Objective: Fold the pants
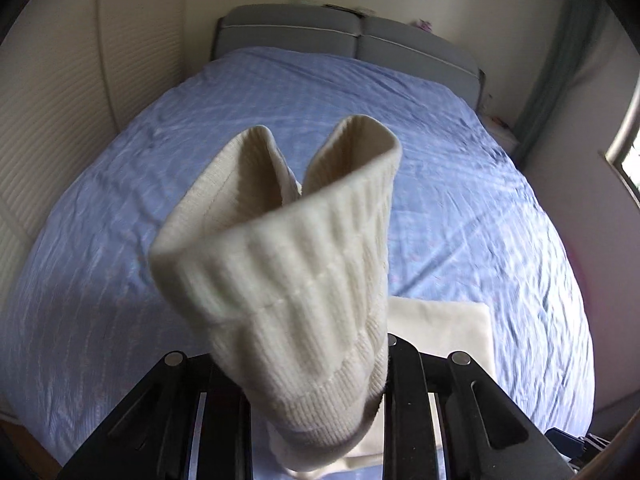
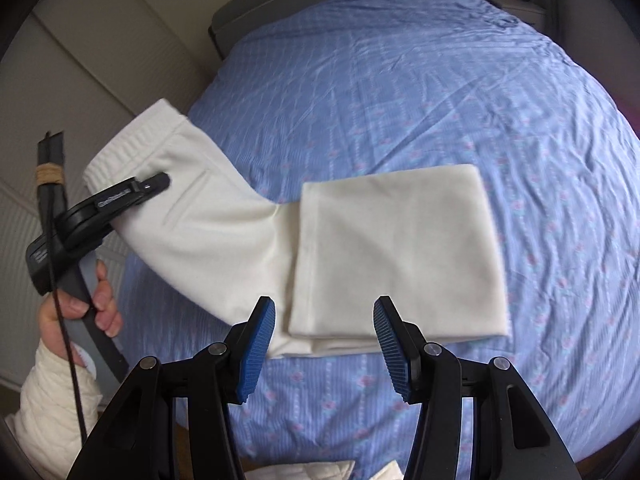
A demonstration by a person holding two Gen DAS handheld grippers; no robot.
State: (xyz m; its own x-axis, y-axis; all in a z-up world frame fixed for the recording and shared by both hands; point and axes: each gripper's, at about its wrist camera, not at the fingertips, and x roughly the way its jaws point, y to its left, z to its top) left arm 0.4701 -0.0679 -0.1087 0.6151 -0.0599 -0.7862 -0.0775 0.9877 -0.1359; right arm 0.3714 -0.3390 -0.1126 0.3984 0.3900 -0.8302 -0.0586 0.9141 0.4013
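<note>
Left jaws grip pants [image 2: 224, 216] waistband.

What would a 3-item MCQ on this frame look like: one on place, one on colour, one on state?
1. Where does the folded end of the pants lie?
A. on the bedspread
B. on the headboard
C. on the floor

2. What colour is the bedspread?
A. green
B. blue
C. red

3. How are the right tongs?
A. shut on the pants
B. shut on the bedspread
C. open, holding nothing

Key:
1 A: the folded end lies flat on the bedspread, while the left tongs hold the waistband end up off it.
2 B: the cover is blue with a faint pink pattern.
3 C: the blue pads stand apart with nothing between them.
</note>
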